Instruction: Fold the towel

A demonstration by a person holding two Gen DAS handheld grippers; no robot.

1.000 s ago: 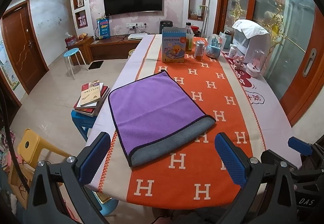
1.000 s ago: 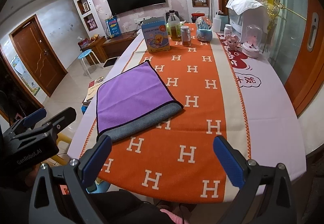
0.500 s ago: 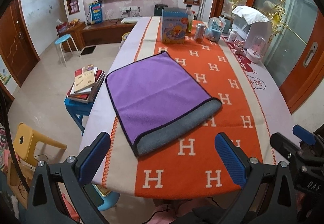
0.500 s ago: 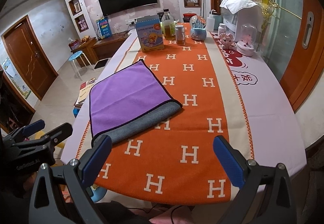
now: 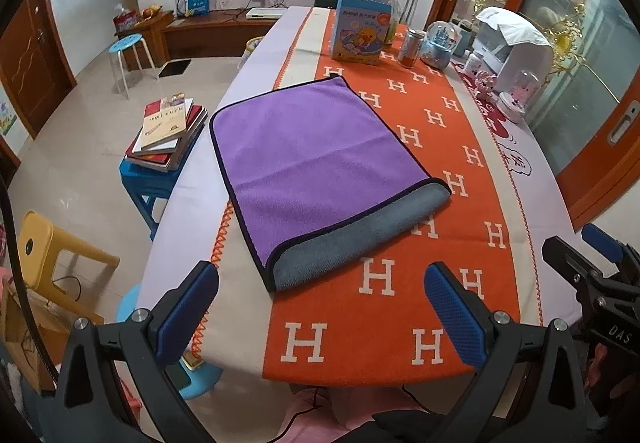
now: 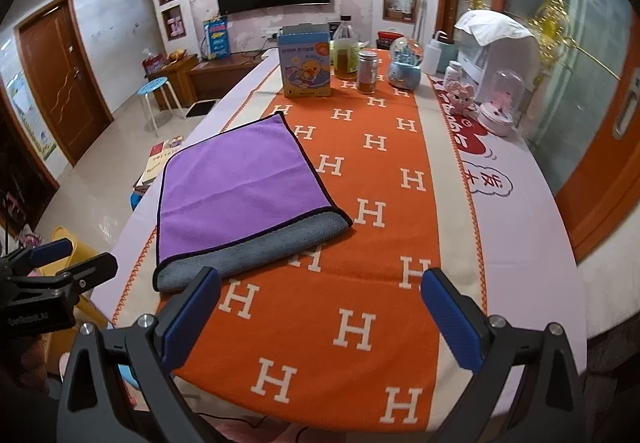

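Observation:
A purple towel (image 5: 316, 159) lies flat on the orange tablecloth, its near edge turned back so a grey strip (image 5: 360, 243) shows. It also shows in the right wrist view (image 6: 236, 187). My left gripper (image 5: 320, 307) is open and empty, above the table's near edge, short of the towel's grey edge. My right gripper (image 6: 320, 315) is open and empty, over the cloth to the right of the towel's near corner. Each gripper shows at the edge of the other's view.
At the table's far end stand a blue box (image 6: 305, 63), a bottle (image 6: 346, 51), a jar (image 6: 368, 71), a snow globe (image 6: 406, 63) and a white appliance (image 6: 496, 51). Left of the table are a book stack on a blue stool (image 5: 168, 131) and a yellow stool (image 5: 48, 251).
Both grippers have moved forward and lower toward the table, so the towel looks nearer. Both stayed open. The towel has not moved.

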